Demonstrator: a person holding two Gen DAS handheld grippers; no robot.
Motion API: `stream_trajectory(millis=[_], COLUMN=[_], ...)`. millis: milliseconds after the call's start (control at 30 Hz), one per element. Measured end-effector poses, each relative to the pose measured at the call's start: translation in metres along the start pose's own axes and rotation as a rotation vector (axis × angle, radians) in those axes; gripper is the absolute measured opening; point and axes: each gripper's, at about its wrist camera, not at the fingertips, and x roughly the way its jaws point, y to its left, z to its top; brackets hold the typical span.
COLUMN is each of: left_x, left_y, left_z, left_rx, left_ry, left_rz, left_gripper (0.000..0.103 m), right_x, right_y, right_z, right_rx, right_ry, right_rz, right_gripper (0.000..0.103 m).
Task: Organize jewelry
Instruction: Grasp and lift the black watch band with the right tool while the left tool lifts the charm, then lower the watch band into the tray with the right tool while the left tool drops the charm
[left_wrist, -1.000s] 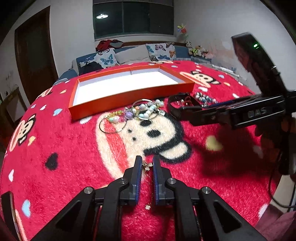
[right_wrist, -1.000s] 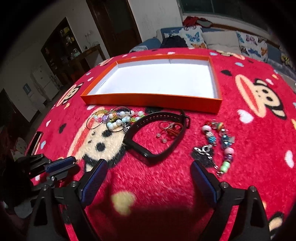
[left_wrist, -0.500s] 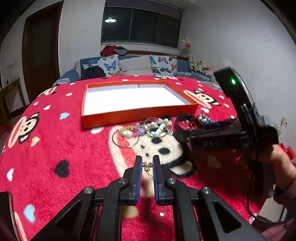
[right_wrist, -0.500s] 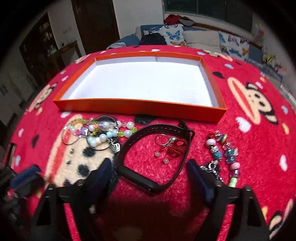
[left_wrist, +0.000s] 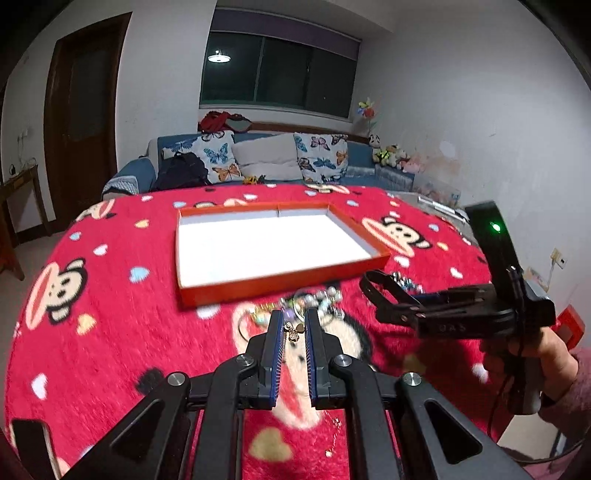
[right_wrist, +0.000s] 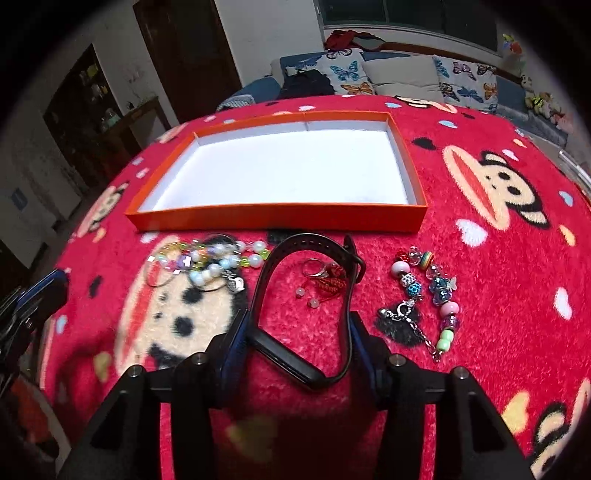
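My left gripper (left_wrist: 294, 320) is shut on a thin gold chain with small charms (left_wrist: 293, 332) and holds it above the red blanket. The chain's tail hangs below the fingers. My right gripper (right_wrist: 300, 320) has its jaws closed in around the black wristband (right_wrist: 295, 310), one finger on each side of the loop. The orange tray (right_wrist: 280, 216) with a white floor lies beyond it. The tray also shows in the left wrist view (left_wrist: 280, 286).
A pile of pearl and bead bracelets (right_wrist: 207, 264) lies left of the wristband. A ring and red cord (right_wrist: 323, 277) lie inside its loop. A charm bracelet (right_wrist: 424, 291) lies to its right. A sofa (left_wrist: 258, 162) stands behind the table.
My left gripper has lifted the gold chain up and toward the tray. My right gripper has moved forward and narrowed its jaws around the black wristband.
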Motion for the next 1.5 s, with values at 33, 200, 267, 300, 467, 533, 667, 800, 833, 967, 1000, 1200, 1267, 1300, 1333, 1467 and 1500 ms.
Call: stream_trajectory(millis=[33,200,267,300,467,533,667,800,833,967,1000,1200,1267,1300,1333,1467,1500], left_x=[-0.003,-0.015,-0.019,-0.021,-0.033,-0.038,-0.043,-0.034,-0.029,-0.003,0.006,0.070,0.089,0.098,0.107,0.130,0.136], left_y=[0.001,0.002,0.001,0.000,-0.006,-0.009,-0.012,-0.009,-0.007,0.001,0.004,0.029,0.036,0.040,0.042,0.049,0.052], left_z=[0.004,0.029,0.040,0.045,0.081,0.098,0.133,0.169,0.177,0.193,0.195,0.181,0.169,0.163,0.155,0.125,0.119], left_rx=[0.004,0.021,0.036,0.042,0.083,0.104,0.137,0.171,0.173,0.190,0.188,0.145,0.136,0.131,0.125,0.103,0.100], left_ry=[-0.009,-0.045,-0.061,-0.069,-0.125,-0.152,-0.199,-0.227,-0.226,-0.214,-0.200,-0.085,-0.042,-0.022,0.003,0.075,0.090], left_rz=[0.003,0.002,0.007,0.007,0.005,0.007,0.009,0.042,0.047,0.088,0.095,0.113,0.118,0.118,0.117,0.107,0.105], left_gripper=[0.011,0.011,0.011,0.011,0.011,0.011,0.011,0.011,0.011,0.011,0.011,0.011,0.011,0.011,0.011,0.011,0.012], right_x=[-0.003,-0.021,-0.025,-0.027,-0.031,-0.032,-0.030,-0.022,-0.018,0.002,0.009,0.043,0.049,0.051,0.053,0.058,0.060], right_y=[0.000,0.004,0.005,0.006,0.007,0.005,0.001,-0.006,-0.008,-0.017,-0.020,-0.026,-0.026,-0.026,-0.026,-0.027,-0.027], right_z=[0.001,0.009,0.014,0.016,0.031,0.039,0.055,0.072,0.076,0.089,0.092,0.098,0.097,0.096,0.095,0.093,0.092], right_rx=[-0.002,-0.037,-0.054,-0.063,-0.096,-0.101,-0.121,-0.143,-0.150,-0.161,-0.165,-0.183,-0.194,-0.198,-0.199,-0.199,-0.200], right_ry=[-0.006,-0.045,-0.057,-0.062,-0.087,-0.097,-0.117,-0.127,-0.124,-0.099,-0.089,-0.021,-0.008,0.000,0.005,0.020,0.023], right_rz=[0.008,0.057,0.081,0.089,0.119,0.134,0.137,0.136,0.131,0.111,0.105,0.068,0.059,0.055,0.053,0.049,0.046], right_gripper=[0.057,0.057,0.057,0.057,0.057,0.057,0.057,0.057,0.057,0.057,0.057,0.057,0.057,0.057,0.057,0.057,0.058])
